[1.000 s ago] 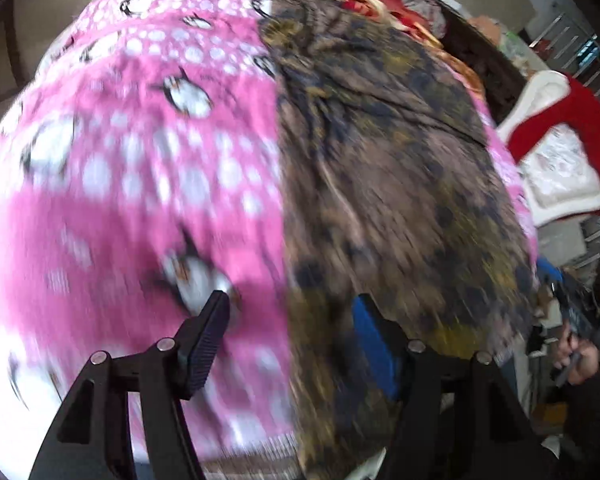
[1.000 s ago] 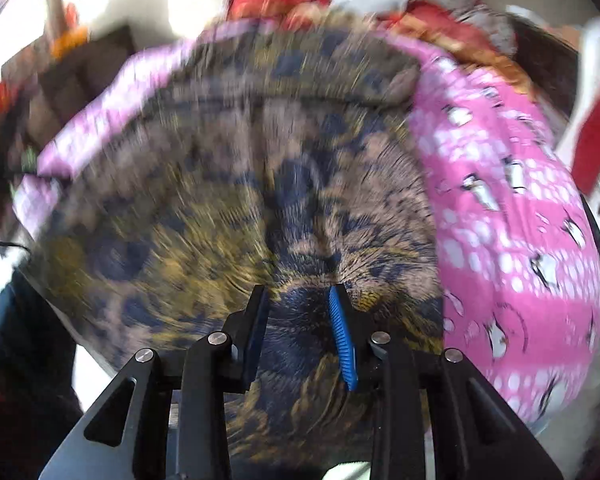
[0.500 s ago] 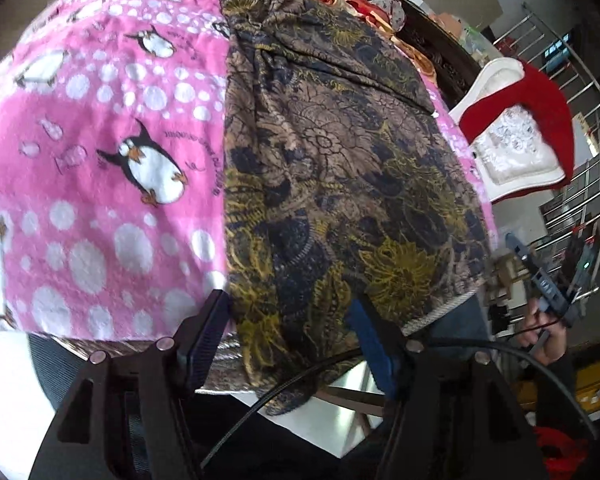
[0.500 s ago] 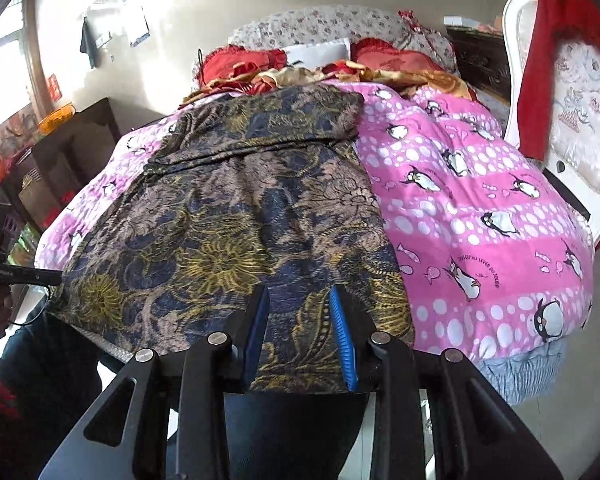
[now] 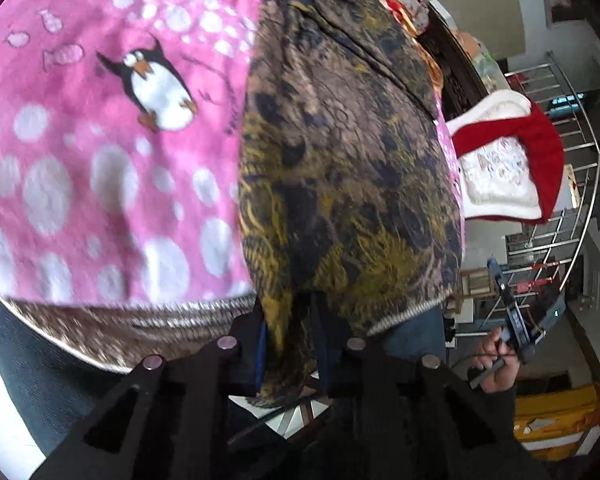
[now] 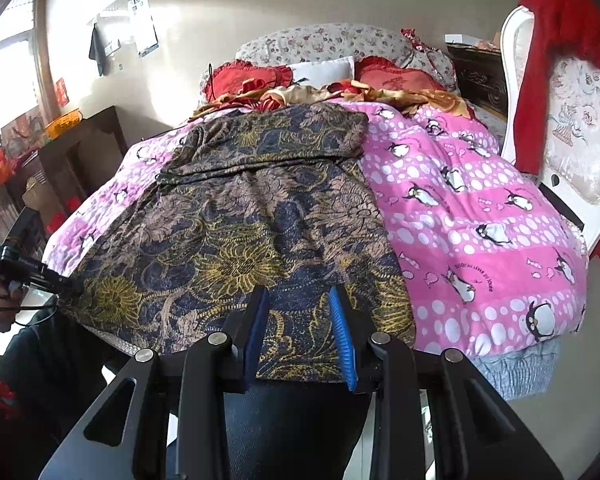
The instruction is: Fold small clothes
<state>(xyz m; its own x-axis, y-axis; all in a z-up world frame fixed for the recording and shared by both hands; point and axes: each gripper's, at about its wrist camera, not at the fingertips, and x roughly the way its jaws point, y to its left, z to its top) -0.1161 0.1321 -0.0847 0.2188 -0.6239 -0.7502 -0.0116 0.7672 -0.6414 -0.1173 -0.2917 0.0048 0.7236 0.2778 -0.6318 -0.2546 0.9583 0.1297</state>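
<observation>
A brown, navy and yellow floral garment (image 6: 256, 216) lies spread on a bed covered by a pink penguin quilt (image 6: 476, 208). Its far end is folded over. In the left wrist view the garment (image 5: 340, 152) hangs over the bed's near edge. My left gripper (image 5: 290, 344) is shut on its near left hem corner, with cloth pinched between the pads. My right gripper (image 6: 300, 332) is open, held just above the near hem toward the right corner, with no cloth between its blue pads (image 6: 342, 340).
Red pillows (image 6: 392, 80) and a floral headboard lie at the bed's far end. A white chair with a red cloth (image 6: 556, 80) stands right of the bed. A dark side table (image 6: 72, 152) stands at the left. The person's legs are below the grippers.
My left gripper has closed on the garment's hem corner; it was open before. My right gripper has drawn back from the cloth to the near edge and stays open.
</observation>
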